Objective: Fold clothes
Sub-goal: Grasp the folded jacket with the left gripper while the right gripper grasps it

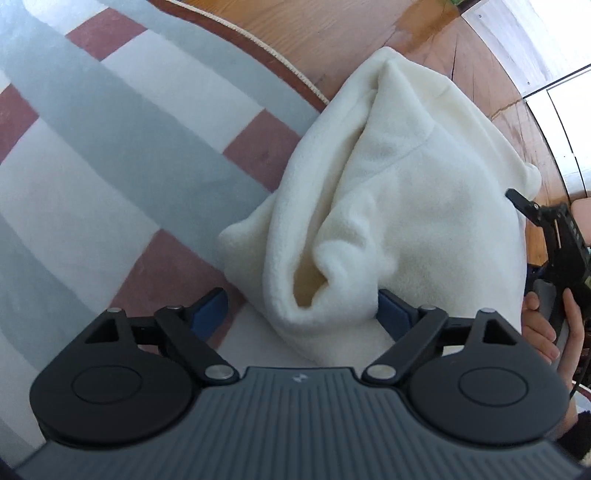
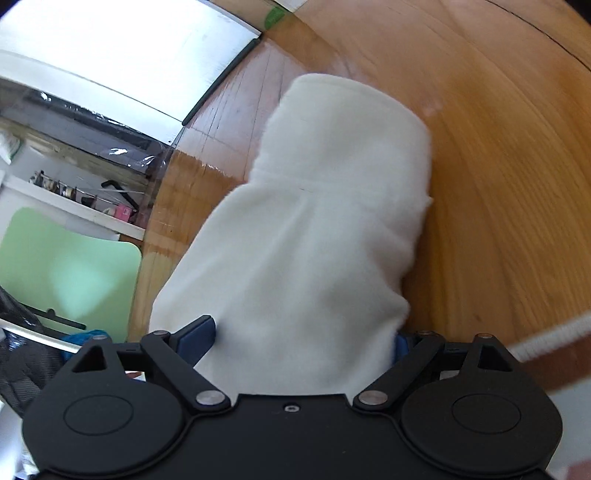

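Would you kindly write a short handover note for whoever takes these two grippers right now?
Left tongs: wide apart with a bunched edge of the white fleece garment between the fingers; grip unclear.
Right tongs: also spread around fleece; grip unclear. A hand holds that gripper.
Garment: gathered in a loose heap, hanging over the wooden floor beside the checked rug.
Done: nothing neat yet.
Left: spread it flat, fold sleeves in, then fold the body.

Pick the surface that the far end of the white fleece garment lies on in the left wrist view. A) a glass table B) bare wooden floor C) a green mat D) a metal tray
B: the far end of the white fleece garment runs off the striped rug onto the bare wooden floor.
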`<move>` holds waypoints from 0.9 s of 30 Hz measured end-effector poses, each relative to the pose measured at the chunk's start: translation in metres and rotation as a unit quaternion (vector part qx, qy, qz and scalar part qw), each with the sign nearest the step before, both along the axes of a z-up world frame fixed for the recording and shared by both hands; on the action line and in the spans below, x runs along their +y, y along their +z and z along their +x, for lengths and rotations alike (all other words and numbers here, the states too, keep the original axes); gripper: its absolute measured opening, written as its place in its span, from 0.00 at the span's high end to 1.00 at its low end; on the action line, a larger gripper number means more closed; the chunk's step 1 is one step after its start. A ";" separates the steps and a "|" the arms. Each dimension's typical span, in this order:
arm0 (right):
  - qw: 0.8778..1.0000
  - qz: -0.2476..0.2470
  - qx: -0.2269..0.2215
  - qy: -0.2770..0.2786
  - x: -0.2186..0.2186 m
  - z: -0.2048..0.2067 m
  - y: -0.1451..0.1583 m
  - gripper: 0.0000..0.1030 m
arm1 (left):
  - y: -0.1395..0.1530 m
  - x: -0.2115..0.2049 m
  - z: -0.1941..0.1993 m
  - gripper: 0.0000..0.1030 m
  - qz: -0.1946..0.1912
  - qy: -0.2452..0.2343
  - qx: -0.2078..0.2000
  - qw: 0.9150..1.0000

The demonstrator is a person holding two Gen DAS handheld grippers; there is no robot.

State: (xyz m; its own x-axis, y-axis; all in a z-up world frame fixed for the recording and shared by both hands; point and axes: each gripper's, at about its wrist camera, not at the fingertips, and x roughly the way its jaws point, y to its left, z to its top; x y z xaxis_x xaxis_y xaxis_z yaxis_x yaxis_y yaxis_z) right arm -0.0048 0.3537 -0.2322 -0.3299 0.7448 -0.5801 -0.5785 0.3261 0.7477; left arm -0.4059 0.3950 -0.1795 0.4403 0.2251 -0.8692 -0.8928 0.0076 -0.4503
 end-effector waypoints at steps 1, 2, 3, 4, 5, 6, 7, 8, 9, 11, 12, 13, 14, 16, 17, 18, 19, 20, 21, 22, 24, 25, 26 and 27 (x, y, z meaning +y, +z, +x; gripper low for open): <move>1.000 0.005 -0.014 0.006 0.002 -0.005 0.003 0.17 | -0.001 0.002 0.000 0.12 0.001 0.007 -0.008 1.000; 0.999 0.010 -0.032 0.012 0.003 -0.009 0.006 0.26 | -0.002 0.003 0.001 0.12 0.003 0.011 -0.014 1.000; 0.998 0.018 -0.054 0.019 0.001 -0.013 0.009 0.35 | -0.003 0.005 0.004 0.11 0.013 0.005 -0.020 1.000; 0.997 0.027 -0.068 0.020 -0.003 -0.015 0.012 0.40 | -0.003 0.007 0.006 0.07 0.022 0.000 -0.024 0.999; 0.997 0.036 -0.070 0.014 -0.007 -0.014 0.014 0.49 | -0.003 0.007 0.008 0.09 0.029 -0.003 -0.023 0.999; 0.997 0.043 -0.071 0.008 -0.012 -0.012 0.016 0.56 | -0.002 0.007 0.009 0.16 0.038 -0.008 -0.025 0.999; 0.997 0.046 -0.069 0.001 -0.015 -0.010 0.019 0.59 | 0.000 0.006 0.011 0.44 0.052 -0.019 -0.029 0.998; 0.996 0.051 -0.073 -0.003 -0.018 -0.009 0.023 0.61 | 0.004 0.006 0.012 0.55 0.068 -0.030 -0.025 0.997; 0.995 0.057 -0.086 -0.003 -0.022 -0.011 0.029 0.63 | 0.009 0.005 0.015 0.58 0.085 -0.044 -0.017 0.995; 0.990 0.069 -0.126 0.003 -0.028 -0.019 0.046 0.64 | 0.022 -0.002 0.031 0.62 0.133 -0.088 0.033 0.987; 0.986 0.078 -0.146 0.006 -0.032 -0.024 0.057 0.65 | 0.029 -0.006 0.041 0.63 0.157 -0.109 0.061 0.980; 0.983 0.086 -0.161 0.006 -0.038 -0.029 0.067 0.66 | 0.036 -0.009 0.050 0.64 0.175 -0.129 0.079 0.973; 0.982 0.096 -0.165 -0.003 -0.048 -0.031 0.078 0.67 | 0.045 -0.003 0.056 0.65 0.178 -0.143 0.069 0.971; 0.977 0.114 -0.178 -0.025 -0.070 -0.036 0.101 0.68 | 0.062 0.008 0.070 0.65 0.182 -0.172 0.048 0.967; 0.972 0.120 -0.198 -0.048 -0.085 -0.037 0.116 0.68 | 0.071 0.013 0.076 0.65 0.185 -0.186 0.037 0.964; 0.966 0.125 -0.217 -0.069 -0.099 -0.037 0.130 0.68 | 0.079 0.019 0.083 0.65 0.187 -0.200 0.026 0.961; 0.961 0.126 -0.233 -0.085 -0.113 -0.035 0.143 0.68 | 0.088 0.024 0.090 0.65 0.189 -0.214 0.016 0.958; 0.957 0.124 -0.242 -0.096 -0.128 -0.031 0.155 0.68 | 0.097 0.030 0.097 0.64 0.191 -0.228 0.005 0.955; 0.954 0.118 -0.253 -0.107 -0.142 -0.027 0.165 0.68 | 0.106 0.035 0.103 0.63 0.193 -0.242 -0.005 0.951; 0.951 0.106 -0.268 -0.116 -0.156 -0.025 0.168 0.67 | 0.112 0.041 0.112 0.61 0.194 -0.255 -0.015 0.947; 0.942 0.082 -0.296 -0.134 -0.183 -0.021 0.174 0.63 | 0.102 0.051 0.137 0.55 0.192 -0.273 -0.023 0.942; 0.938 0.066 -0.309 -0.142 -0.196 -0.018 0.173 0.62 | 0.088 0.052 0.145 0.54 0.184 -0.268 -0.017 0.945; 0.936 0.041 -0.317 -0.150 -0.204 -0.015 0.163 0.61 | 0.073 0.053 0.153 0.55 0.176 -0.263 -0.012 0.949; 0.935 0.010 -0.318 -0.157 -0.210 -0.008 0.149 0.61 | 0.059 0.054 0.160 0.57 0.168 -0.258 -0.007 0.951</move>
State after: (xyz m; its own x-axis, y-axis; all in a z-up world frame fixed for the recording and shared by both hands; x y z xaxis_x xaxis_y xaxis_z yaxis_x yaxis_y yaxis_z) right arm -0.0126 0.1441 -0.0836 0.3139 0.7603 -0.5686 -0.7868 0.5435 0.2924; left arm -0.2456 0.4486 -0.1206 0.5782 0.2394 -0.7800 -0.7253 0.5887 -0.3570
